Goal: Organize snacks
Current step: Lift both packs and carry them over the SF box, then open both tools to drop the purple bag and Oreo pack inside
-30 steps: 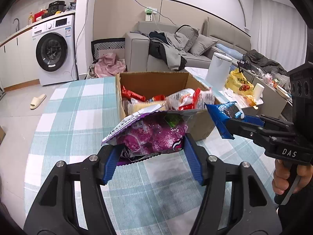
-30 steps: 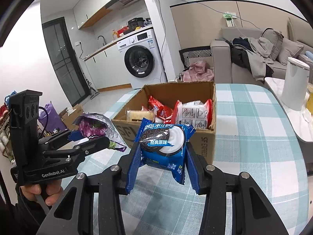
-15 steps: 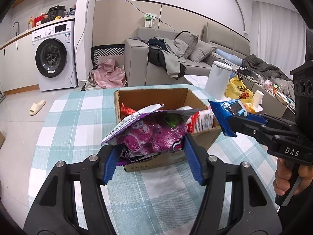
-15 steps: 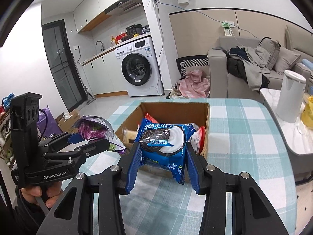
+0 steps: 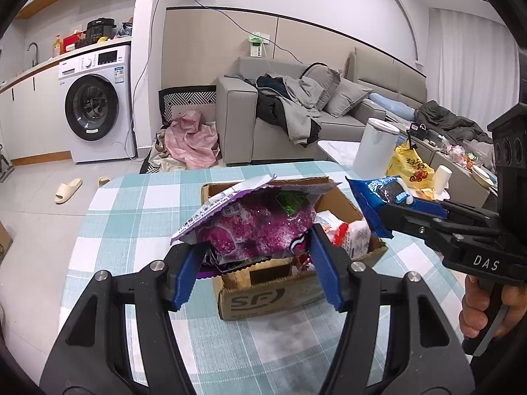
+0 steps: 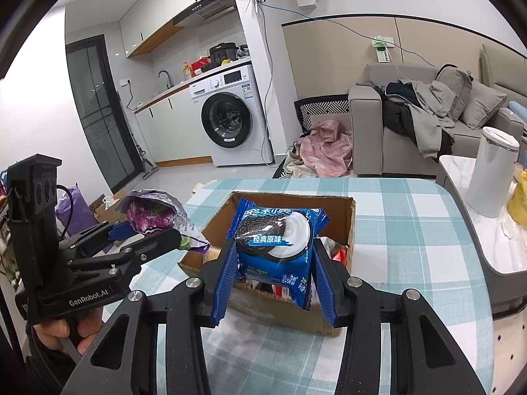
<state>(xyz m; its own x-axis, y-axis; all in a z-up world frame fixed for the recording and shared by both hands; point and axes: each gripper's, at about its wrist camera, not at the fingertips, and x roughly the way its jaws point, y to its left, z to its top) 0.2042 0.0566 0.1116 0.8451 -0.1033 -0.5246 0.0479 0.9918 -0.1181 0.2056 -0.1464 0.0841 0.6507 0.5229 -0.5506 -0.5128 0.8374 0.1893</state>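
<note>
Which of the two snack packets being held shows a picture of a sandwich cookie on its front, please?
The blue packet clamped in the right gripper: it shows a dark cookie with white cream. The purple packet in the left gripper shows none.

**Checked table, one box**

A table (image 6: 411, 230) under a teal-and-white checked cloth carries an open cardboard box (image 5: 263, 299) printed "SF", standing near the middle toward the far edge, with snack packets inside.

Glossy foil snack bag (image 5: 260, 227), matt cardboard box (image 5: 263, 299)
</note>
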